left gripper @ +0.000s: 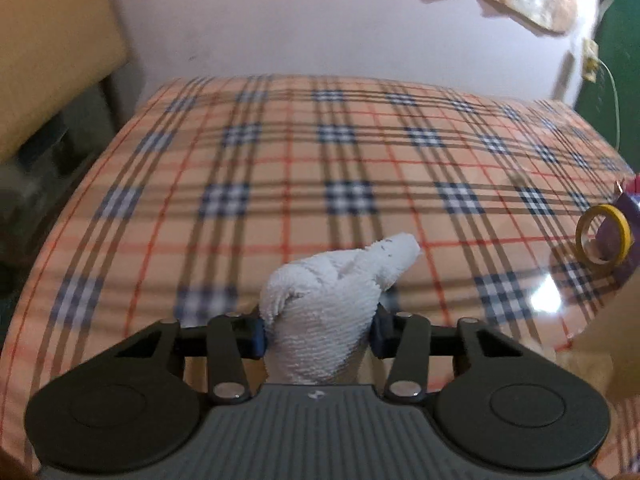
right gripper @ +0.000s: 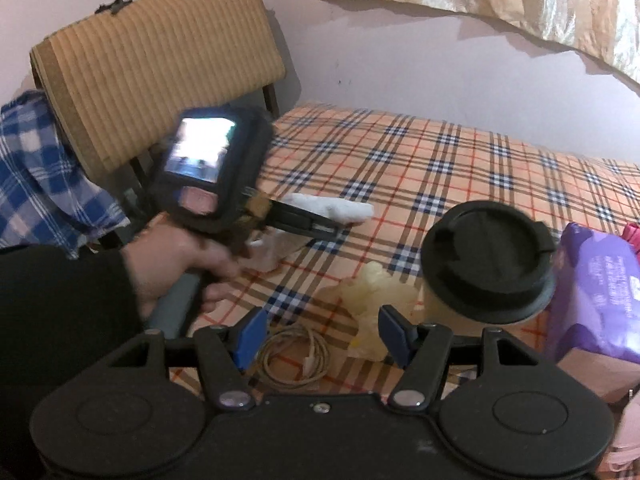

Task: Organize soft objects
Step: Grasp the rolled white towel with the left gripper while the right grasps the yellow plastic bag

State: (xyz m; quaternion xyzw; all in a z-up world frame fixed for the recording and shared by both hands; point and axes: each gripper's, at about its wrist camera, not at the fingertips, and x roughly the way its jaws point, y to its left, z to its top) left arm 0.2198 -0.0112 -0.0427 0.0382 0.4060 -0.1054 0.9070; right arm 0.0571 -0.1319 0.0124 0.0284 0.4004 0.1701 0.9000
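A rolled white terry cloth (left gripper: 340,288) sticks out forward between the blue pads of my left gripper (left gripper: 320,332), which is shut on it above the plaid tablecloth (left gripper: 280,152). The right wrist view shows the same cloth (right gripper: 340,208) from the side, at the tip of the left gripper (right gripper: 320,220) held by a hand (right gripper: 172,264). My right gripper (right gripper: 320,334) stands open with nothing between its pads. It hovers over a coiled cable (right gripper: 294,360) and a crumpled yellowish soft bag (right gripper: 372,288).
A cup with a black lid (right gripper: 488,264) and a purple wipes pack (right gripper: 600,288) stand at the right. A yellow tape roll (left gripper: 604,236) lies near the right edge. A tan cushioned chair (right gripper: 152,80) and a blue checked cloth (right gripper: 40,180) are at the left.
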